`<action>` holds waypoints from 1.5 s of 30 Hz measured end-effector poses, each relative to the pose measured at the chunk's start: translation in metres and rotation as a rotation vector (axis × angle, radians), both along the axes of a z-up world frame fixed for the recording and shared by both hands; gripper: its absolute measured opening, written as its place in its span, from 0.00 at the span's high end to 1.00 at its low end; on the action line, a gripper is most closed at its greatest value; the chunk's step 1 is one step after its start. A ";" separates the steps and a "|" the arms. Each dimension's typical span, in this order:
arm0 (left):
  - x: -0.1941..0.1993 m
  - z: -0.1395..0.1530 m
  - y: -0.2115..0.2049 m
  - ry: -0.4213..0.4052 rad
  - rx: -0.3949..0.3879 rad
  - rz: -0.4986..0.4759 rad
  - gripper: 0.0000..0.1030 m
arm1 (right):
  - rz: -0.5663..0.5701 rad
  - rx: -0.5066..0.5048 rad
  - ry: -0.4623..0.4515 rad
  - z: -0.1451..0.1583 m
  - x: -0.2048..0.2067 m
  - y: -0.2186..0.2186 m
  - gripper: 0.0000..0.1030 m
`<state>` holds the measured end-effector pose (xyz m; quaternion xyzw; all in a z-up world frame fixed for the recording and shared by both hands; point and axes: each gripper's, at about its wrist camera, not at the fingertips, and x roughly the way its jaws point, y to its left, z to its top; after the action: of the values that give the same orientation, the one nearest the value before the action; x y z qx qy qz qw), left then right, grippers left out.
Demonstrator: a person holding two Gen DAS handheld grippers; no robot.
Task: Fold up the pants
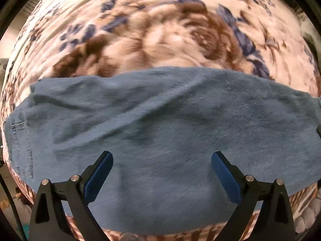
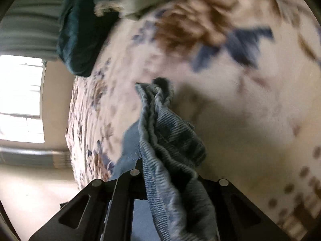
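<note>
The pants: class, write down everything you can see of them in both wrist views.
The pants are light blue denim with a visible twill weave and a stitched seam and pocket corner at the left edge. They lie wrinkled across a floral blanket, a long band beneath the open left claw, whose pads hang apart over them without gripping. In the right wrist view a bunched end with a ribbed hem rises from the shut right claw, which pinches it, lifted off the blanket.

The blue denim pants [image 1: 160, 132] lie spread across the floral-patterned bed blanket [image 1: 160, 30]. Their bunched hem [image 2: 158, 104] rises off it, between the right gripper's fingers. Crumpled dark-green and pale clothes [image 2: 84, 30] sit at the blanket's far edge.
</note>
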<state>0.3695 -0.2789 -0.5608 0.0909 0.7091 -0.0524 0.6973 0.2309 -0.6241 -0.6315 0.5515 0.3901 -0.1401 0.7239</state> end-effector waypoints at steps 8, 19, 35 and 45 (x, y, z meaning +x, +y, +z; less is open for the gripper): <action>0.002 0.045 0.099 -0.051 -0.023 0.136 0.02 | 0.144 -0.236 0.010 0.109 0.061 0.098 0.90; -0.013 0.074 0.320 -0.090 0.015 0.399 0.02 | 0.396 -0.391 0.050 0.105 0.129 0.351 0.90; -0.012 0.076 0.415 -0.109 -0.027 0.519 0.02 | 1.019 -0.421 0.181 0.030 0.143 0.591 0.33; 0.027 0.029 0.309 -0.036 -0.131 0.311 0.02 | 0.515 -0.155 0.329 0.061 0.054 0.387 0.32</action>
<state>0.3967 0.0299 -0.5313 -0.0644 0.6971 0.0118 0.7140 0.2850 -0.2375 -0.5700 0.3478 0.6168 -0.0689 0.7027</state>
